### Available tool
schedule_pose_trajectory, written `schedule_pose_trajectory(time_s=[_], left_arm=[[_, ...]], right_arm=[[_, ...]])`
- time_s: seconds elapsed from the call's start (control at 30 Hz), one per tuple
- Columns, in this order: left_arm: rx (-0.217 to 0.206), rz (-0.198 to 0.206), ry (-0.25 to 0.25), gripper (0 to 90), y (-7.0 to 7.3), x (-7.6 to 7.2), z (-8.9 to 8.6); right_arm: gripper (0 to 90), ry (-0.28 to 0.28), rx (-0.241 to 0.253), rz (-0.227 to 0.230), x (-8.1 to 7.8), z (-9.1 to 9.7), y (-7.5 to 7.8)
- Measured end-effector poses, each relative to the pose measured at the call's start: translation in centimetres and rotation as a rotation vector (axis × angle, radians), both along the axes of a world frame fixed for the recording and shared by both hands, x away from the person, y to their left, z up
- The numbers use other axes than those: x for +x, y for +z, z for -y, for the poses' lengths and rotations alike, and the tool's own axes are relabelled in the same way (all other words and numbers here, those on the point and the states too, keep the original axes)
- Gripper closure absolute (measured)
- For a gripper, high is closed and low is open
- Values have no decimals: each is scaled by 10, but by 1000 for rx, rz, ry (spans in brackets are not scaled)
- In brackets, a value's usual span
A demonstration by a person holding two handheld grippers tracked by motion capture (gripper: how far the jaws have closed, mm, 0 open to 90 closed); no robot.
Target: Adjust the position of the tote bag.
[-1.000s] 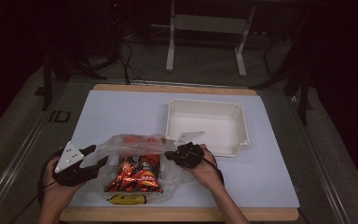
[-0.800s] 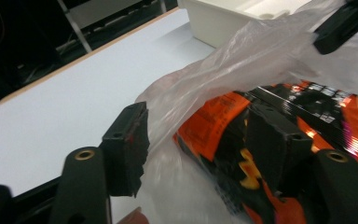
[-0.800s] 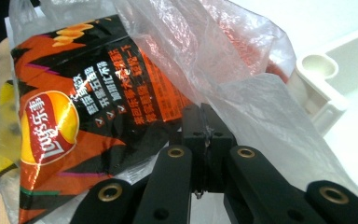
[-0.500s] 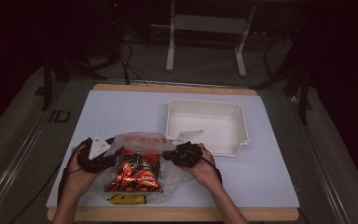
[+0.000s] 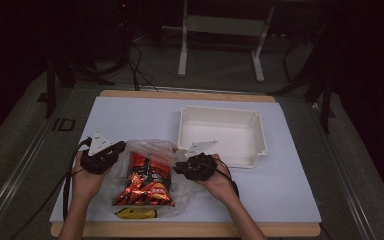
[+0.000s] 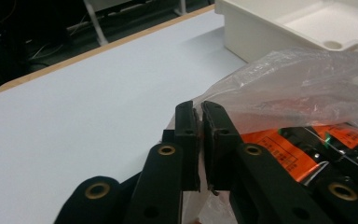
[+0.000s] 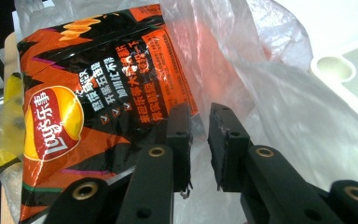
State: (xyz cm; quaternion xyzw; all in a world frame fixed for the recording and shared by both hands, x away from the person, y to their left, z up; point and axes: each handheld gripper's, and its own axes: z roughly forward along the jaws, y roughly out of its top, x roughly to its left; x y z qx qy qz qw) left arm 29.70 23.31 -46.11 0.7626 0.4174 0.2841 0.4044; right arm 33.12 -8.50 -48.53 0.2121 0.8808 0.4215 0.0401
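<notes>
At plastic bag [image 5: 145,150] rim — left tool [image 6: 199,108] pinching, right tool [image 7: 199,112] loosening.

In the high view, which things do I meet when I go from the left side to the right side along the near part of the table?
Left gripper → clear plastic bag with the chip packet inside → right gripper → white tray.

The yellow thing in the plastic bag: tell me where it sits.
In the high view the yellow thing lies inside the plastic bag by the table's near edge, just below the chip bag.
</notes>
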Motion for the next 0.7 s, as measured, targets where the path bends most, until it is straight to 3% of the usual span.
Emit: schedule_pose_trajectory(time_s=[0.17,0.23,0.33,0.5,0.6,0.67,0.7], left_arm=[[-4,-14,23,877,-2,4,-1],[-12,-19,27,878,-2,5,-1],[-14,-22,38,878,-3,7,-1],[-30,-26,51,874,-4,10,-3],[-39,-28,55,871,-4,11,-4],[-46,-26,61,871,-4,12,-5],[-50,-24,66,870,-4,12,-5]], right_arm=[[695,11,11,46,-6,1,5],[655,21,41,62,-9,2,9],[624,17,126,73,-10,9,14],[579,-18,158,150,-13,15,21],[532,-53,101,203,-14,10,21],[513,-59,80,203,-13,8,20],[502,-72,23,207,-11,2,14]])
